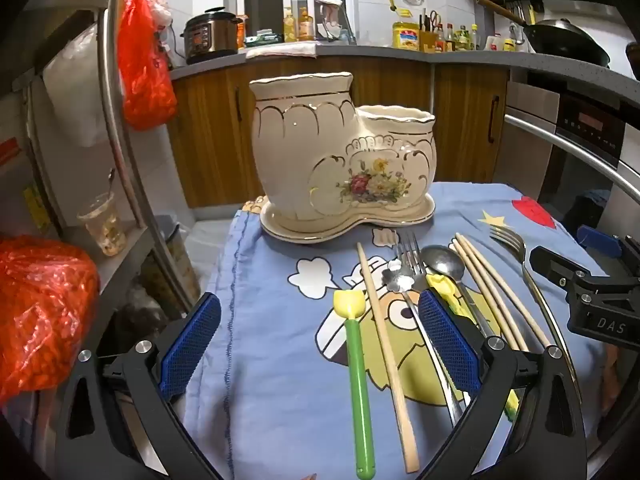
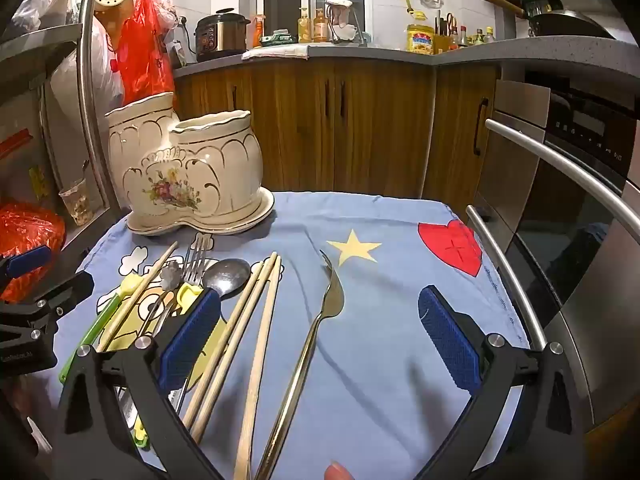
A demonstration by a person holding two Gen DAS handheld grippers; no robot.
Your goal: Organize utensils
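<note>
A cream ceramic utensil holder (image 1: 336, 160) with two compartments stands at the far edge of a blue cartoon cloth (image 1: 280, 400); it also shows in the right wrist view (image 2: 188, 176). Utensils lie in a row on the cloth: a green-handled yellow spoon (image 1: 358, 376), a single chopstick (image 1: 386, 356), a steel fork (image 1: 412, 256), a steel spoon (image 1: 442, 262), several chopsticks (image 2: 248, 320) and a gold fork (image 2: 320, 320). My left gripper (image 1: 320, 344) is open above the green spoon and chopstick. My right gripper (image 2: 320, 336) is open above the gold fork.
A metal rack with red plastic bags (image 1: 144, 64) and a plastic cup (image 1: 102, 224) stands at the left. An oven with steel handles (image 2: 560, 160) is at the right. Wooden cabinets and a cluttered counter (image 2: 360, 52) lie behind the table.
</note>
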